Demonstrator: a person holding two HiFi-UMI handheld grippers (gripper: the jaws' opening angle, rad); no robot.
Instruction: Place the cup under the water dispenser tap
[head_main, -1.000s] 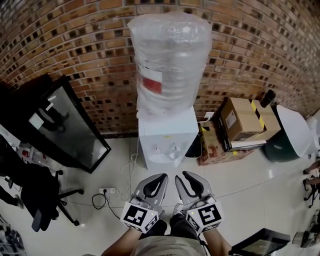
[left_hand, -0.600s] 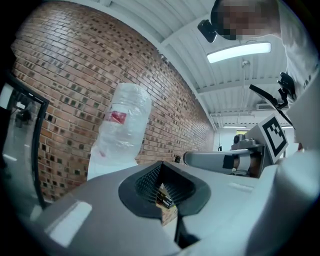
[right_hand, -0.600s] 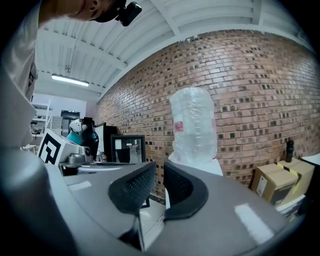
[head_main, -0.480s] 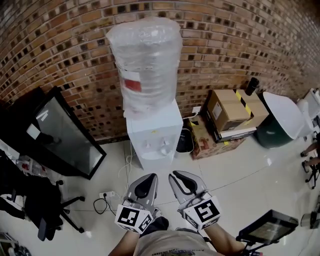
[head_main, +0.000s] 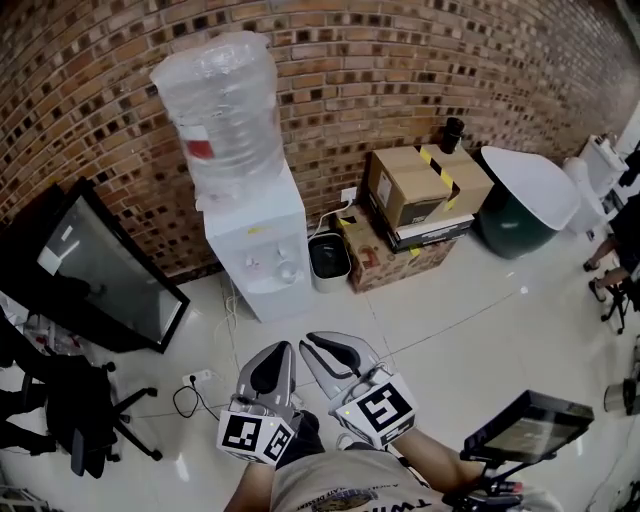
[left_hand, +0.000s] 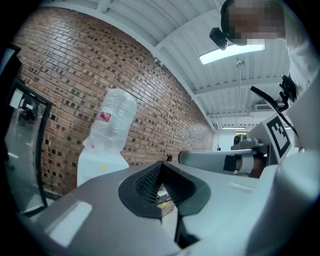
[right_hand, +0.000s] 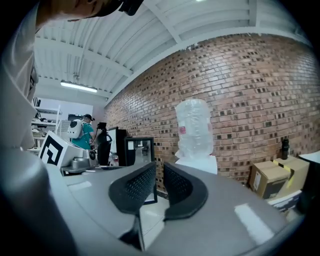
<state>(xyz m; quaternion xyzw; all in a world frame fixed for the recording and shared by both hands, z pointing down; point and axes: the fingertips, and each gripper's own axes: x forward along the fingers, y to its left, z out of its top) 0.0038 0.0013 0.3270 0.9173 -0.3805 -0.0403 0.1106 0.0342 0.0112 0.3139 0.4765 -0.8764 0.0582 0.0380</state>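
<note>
The white water dispenser (head_main: 257, 250) with its clear plastic bottle (head_main: 222, 112) stands against the brick wall (head_main: 400, 60). Well short of it, the left claw (head_main: 281, 348) is pinched together. The right claw (head_main: 309, 342) has just been closing to a narrow gap with nothing in it.

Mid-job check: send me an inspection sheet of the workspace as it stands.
Surface: pale glossy floor tiles.
Job's things: water dispenser with bottle against the brick wall; no cup seen.
Clutter: black bin, cardboard boxes, green bin.
Grippers: left gripper shut, empty; right gripper has just been closing, narrow gap, nothing between.
Cables: power strip and cord on the floor.
Surroundings: glass panel, office chair.
</note>
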